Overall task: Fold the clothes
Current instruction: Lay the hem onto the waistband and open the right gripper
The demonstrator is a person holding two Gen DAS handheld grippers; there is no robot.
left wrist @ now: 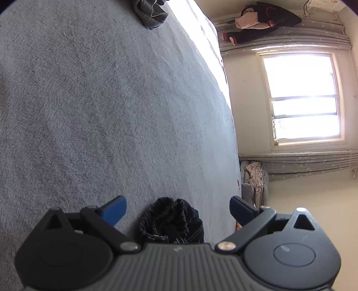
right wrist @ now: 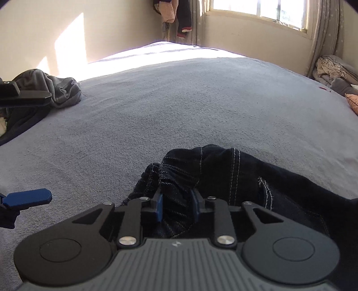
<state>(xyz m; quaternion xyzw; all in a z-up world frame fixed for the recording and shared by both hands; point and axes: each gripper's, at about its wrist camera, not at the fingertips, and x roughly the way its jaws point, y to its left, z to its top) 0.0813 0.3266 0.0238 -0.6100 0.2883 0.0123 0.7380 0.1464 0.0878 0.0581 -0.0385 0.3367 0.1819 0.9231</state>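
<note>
Dark blue jeans (right wrist: 223, 174) with white stitching lie bunched on the grey bed cover (right wrist: 179, 100). My right gripper (right wrist: 177, 206) is shut on the gathered waistband of the jeans. In the left wrist view my left gripper (left wrist: 177, 208) is open, its blue pads wide apart, and a bunched end of the jeans (left wrist: 172, 221) sits between the fingers, close to the body and not pinched. The left gripper's blue finger (right wrist: 29, 198) also shows at the left edge of the right wrist view.
A crumpled grey garment (right wrist: 58, 89) lies at the far left of the bed, also in the left wrist view (left wrist: 150, 13). Clothes hang in the room corner (right wrist: 176, 15). A pile of bedding (right wrist: 333, 71) sits by the window (left wrist: 302, 98) beyond the bed's edge.
</note>
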